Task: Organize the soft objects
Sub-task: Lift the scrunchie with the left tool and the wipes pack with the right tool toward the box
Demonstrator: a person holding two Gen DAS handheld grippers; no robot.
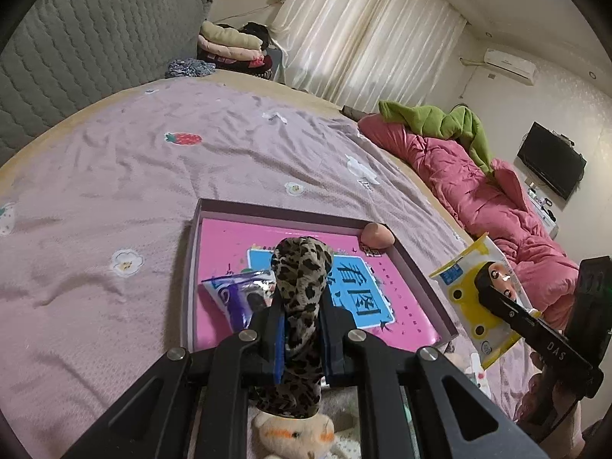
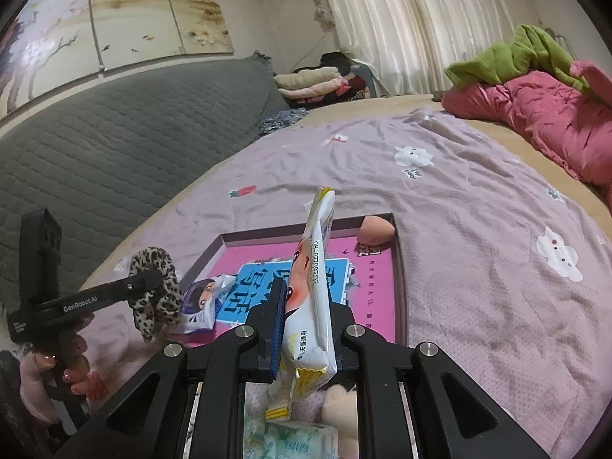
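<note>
My left gripper [image 1: 302,317] is shut on a leopard-print scrunchie [image 1: 302,267], which hangs over the near side of a shallow pink-lined box [image 1: 275,210]. The right wrist view shows this scrunchie [image 2: 157,298] in the left gripper [image 2: 153,279] at the box's left edge. My right gripper [image 2: 306,306] is shut on a white and yellow wipes packet [image 2: 311,267], held upright over the box's [image 2: 399,267] near edge. The left wrist view has that packet [image 1: 463,294] to the right of the box. Inside the box lie a peach makeup sponge [image 1: 378,234] [image 2: 375,229] and a purple packet [image 1: 237,290] [image 2: 202,298].
The box rests on a lilac bedsheet [image 1: 114,191]. A plush toy [image 1: 294,436] and a green tissue pack [image 2: 294,440] lie below the grippers. A pink quilt [image 1: 478,191] with a green garment [image 1: 440,118] lines the right side. Folded clothes [image 1: 233,46] and a grey headboard [image 1: 76,57] stand behind.
</note>
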